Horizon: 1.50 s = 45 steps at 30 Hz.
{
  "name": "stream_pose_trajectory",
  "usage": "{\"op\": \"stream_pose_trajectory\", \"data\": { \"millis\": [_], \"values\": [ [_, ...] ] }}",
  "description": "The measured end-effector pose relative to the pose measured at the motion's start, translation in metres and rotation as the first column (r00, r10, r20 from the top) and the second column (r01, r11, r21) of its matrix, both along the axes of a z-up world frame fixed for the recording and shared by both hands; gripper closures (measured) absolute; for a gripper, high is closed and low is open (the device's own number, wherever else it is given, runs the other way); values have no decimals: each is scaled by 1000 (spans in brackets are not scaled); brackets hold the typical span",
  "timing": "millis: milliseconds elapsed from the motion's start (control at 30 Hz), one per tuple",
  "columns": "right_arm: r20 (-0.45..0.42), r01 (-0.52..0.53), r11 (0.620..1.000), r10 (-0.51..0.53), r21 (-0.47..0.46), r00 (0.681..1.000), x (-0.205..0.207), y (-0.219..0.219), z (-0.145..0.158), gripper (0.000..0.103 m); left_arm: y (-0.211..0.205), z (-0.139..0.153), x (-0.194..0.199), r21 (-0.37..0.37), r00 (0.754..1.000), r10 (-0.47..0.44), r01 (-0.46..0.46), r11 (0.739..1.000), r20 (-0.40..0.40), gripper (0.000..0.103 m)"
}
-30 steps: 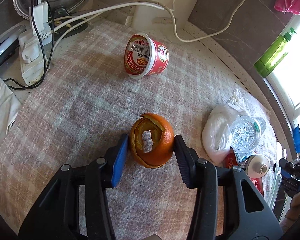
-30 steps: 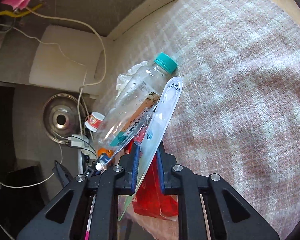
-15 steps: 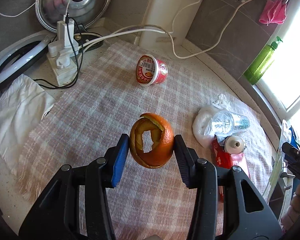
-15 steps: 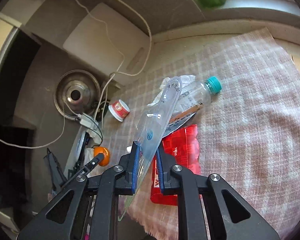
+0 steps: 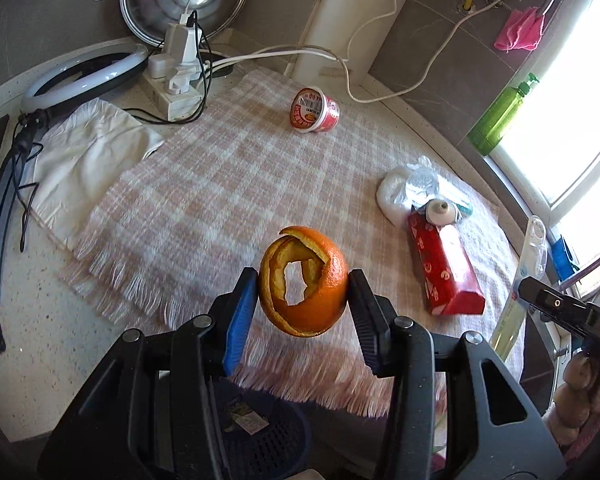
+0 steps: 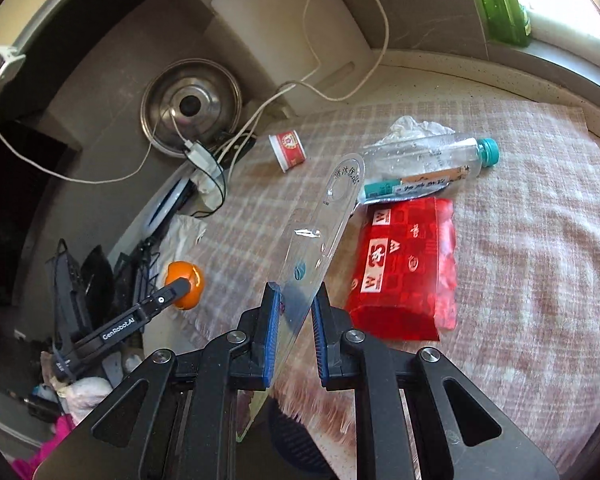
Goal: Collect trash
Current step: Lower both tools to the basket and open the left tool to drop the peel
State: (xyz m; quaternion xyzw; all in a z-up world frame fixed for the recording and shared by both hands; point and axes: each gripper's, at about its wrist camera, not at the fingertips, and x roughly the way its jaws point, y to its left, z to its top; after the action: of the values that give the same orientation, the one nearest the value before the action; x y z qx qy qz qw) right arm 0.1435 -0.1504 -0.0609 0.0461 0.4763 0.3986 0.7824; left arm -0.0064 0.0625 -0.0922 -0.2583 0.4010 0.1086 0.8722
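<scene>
1. Orange peel [image 5: 303,286], a hollow curled shell with a torn window in its side, is now well up off the checked cloth [image 5: 228,184] where it sat a second ago, pinched between the fingers of the left gripper [image 5: 303,292].
2. It has come back past the fringed edge of the surface, and a dark mesh bin [image 5: 268,436] shows right underneath, so I judge the drop is next.
3. Clear plastic packaging [image 6: 320,232], long and flat, is clamped edge-on in the right gripper [image 6: 296,320]; it too has been lifted away from the pile and hangs over the same edge.
4. Left on the cloth: a red cup [image 5: 315,110] on its side, a clear bottle [image 6: 428,160], a red packet [image 6: 404,268] and a white crumpled bag [image 5: 392,196].
</scene>
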Motion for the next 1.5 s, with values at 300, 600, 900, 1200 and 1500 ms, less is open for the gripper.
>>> {"op": "stream_pose_trajectory", "data": {
  "millis": [300,600,900,1200,1500],
  "values": [
    [9,-22,995,23,-97,1000,-69,14,-27,89,-7,-27,-66,-39,997,-50,48,998,-52,56],
    [51,-21,981,31,-195,998,-126,30,-63,89,-8,-69,-112,-88,987,-102,91,992,-128,56],
    [88,-21,956,49,-293,995,-163,45,-102,89,-14,-107,-126,-108,966,-164,145,984,-200,56],
    [70,-7,939,33,-344,997,-170,52,-134,89,-27,-131,-122,-106,947,-211,191,976,-244,56],
    [20,-8,926,16,-377,1000,-170,52,-157,89,-24,-153,-121,-107,935,-219,197,975,-280,56]
  ]
}}
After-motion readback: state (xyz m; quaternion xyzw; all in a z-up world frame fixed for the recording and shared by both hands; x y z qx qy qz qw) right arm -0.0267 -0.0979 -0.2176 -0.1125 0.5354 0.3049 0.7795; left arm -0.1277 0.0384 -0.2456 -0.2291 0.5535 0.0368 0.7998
